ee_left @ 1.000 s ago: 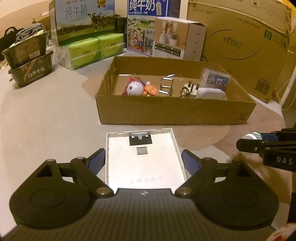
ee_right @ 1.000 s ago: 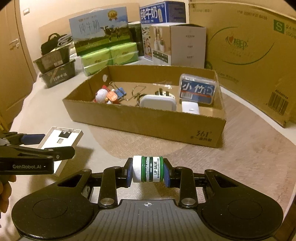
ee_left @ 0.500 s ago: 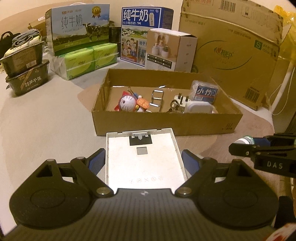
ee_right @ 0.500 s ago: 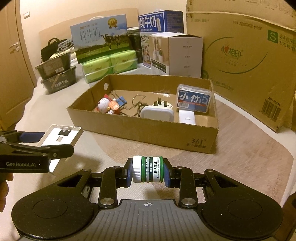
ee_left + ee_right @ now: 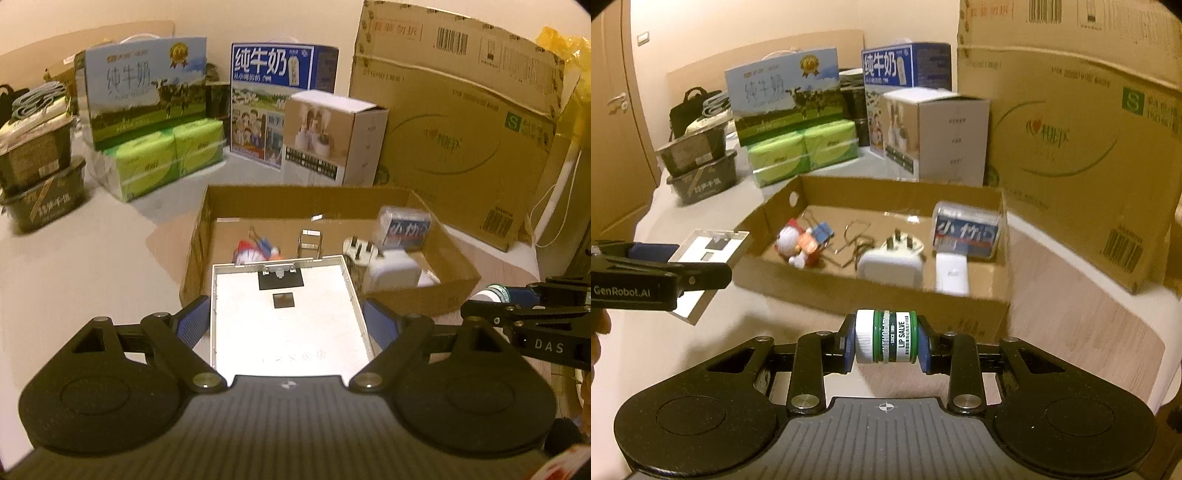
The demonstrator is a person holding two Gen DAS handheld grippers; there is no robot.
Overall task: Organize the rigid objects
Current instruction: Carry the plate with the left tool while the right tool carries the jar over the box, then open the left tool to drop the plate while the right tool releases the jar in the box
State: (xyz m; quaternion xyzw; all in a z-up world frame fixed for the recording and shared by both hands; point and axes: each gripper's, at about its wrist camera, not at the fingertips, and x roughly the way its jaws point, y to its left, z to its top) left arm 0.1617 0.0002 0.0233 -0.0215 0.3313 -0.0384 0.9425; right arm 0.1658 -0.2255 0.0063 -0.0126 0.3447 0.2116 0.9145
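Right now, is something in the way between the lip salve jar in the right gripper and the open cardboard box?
Only the box's own near wall. The lip salve jar, held in the right gripper, sits just before and below that rim, so it likely needs lifting over it. The cardboard box has no lid.

green lip salve jar (image 5: 886, 341) with white cap, white plate (image 5: 288, 314) with black squares, brown cardboard tray (image 5: 871, 291), blue-padded black claw (image 5: 886, 343).

Both grippers, left (image 5: 286, 325) and right (image 5: 886, 341), clamped, held aloft
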